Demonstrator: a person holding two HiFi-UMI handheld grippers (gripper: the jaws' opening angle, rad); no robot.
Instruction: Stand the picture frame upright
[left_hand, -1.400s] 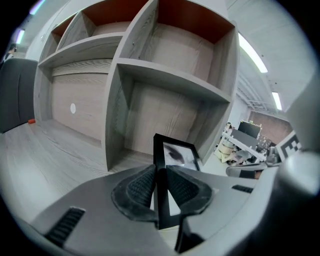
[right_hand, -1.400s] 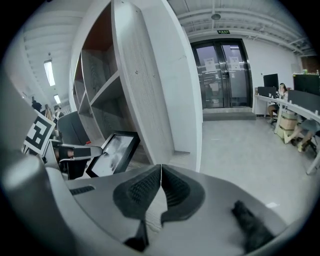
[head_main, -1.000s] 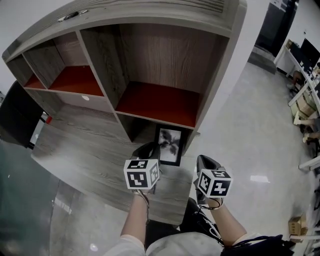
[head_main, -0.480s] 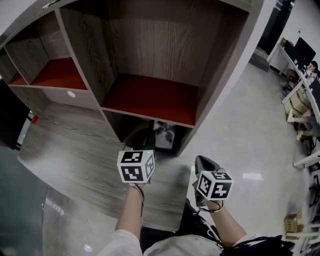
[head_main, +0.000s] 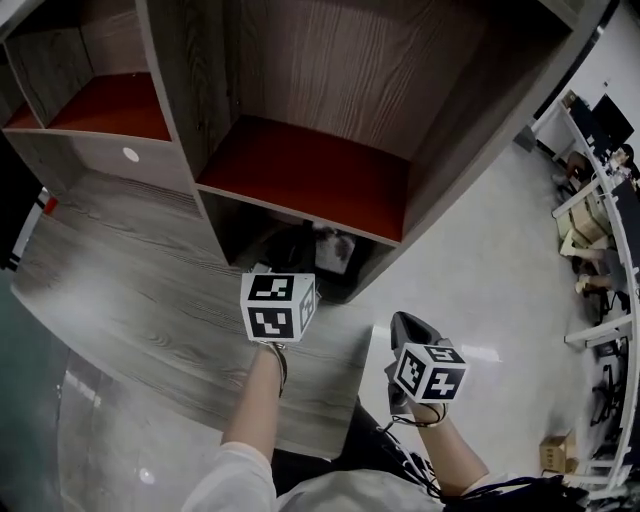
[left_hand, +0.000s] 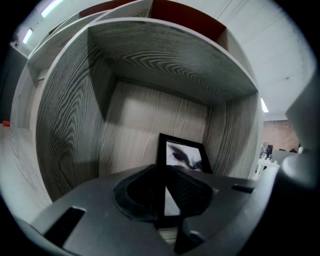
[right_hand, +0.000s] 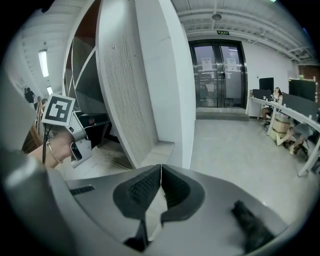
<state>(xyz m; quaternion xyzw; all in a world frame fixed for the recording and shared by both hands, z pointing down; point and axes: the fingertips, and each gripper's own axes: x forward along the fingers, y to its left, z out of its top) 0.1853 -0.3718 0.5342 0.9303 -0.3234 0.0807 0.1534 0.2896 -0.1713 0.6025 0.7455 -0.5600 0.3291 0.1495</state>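
The black picture frame (head_main: 336, 251) with a dark plant print stands in the low cubby under the red shelf. In the left gripper view the picture frame (left_hand: 183, 154) is upright close to the cubby's back wall. My left gripper (head_main: 304, 260) reaches into that cubby, and its jaws (left_hand: 162, 170) are shut on the frame's lower left edge. My right gripper (head_main: 405, 324) hangs shut and empty to the right, over the floor beside the shelf's end panel. The right gripper (right_hand: 161, 167) has nothing between its pads, and its view shows the left gripper (right_hand: 64, 131) at the left.
The grey wood shelf unit (head_main: 190, 110) has red-floored compartments above a wood desk top (head_main: 120, 290). Its side panel (right_hand: 135, 85) stands close to my right gripper. Pale floor spreads right toward office desks (head_main: 600, 220) and glass doors (right_hand: 217, 75).
My left gripper has pushed forward into the low cubby, carrying the frame from the cubby's mouth to deeper under the shelf. The right gripper has sunk slightly.
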